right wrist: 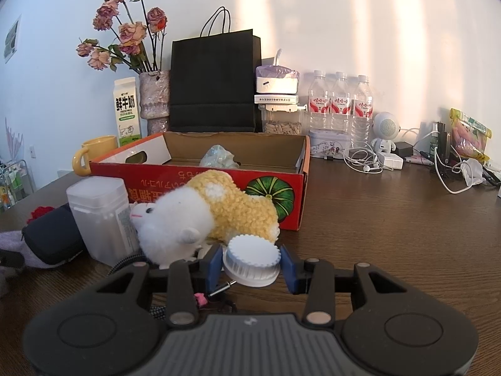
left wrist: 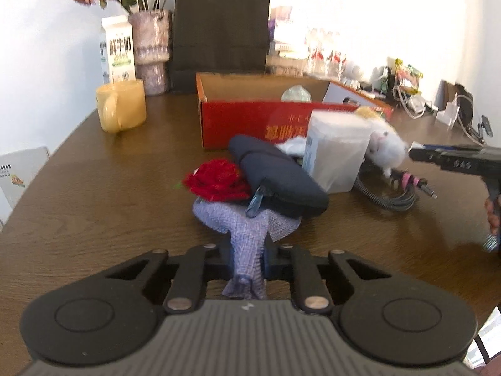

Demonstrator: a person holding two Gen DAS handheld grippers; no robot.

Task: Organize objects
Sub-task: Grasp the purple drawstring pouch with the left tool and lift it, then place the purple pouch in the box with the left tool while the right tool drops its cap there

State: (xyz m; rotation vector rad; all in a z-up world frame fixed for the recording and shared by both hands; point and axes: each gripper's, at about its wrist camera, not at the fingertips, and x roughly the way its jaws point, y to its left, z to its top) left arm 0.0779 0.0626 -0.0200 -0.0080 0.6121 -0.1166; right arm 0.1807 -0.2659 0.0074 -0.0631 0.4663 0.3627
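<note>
My left gripper is shut on a lavender knitted cloth that lies on the brown table. A red knitted flower and a dark blue zip pouch rest on the cloth. My right gripper is shut on a white ribbed bottle cap, just in front of a yellow and white plush toy. A frosted plastic container stands left of the toy. The open red cardboard box behind them holds a pale crumpled item.
A yellow mug, milk carton, vase of dried roses and black paper bag stand at the back. Water bottles, a small speaker, chargers and cables line the right. A braided cable lies by the container.
</note>
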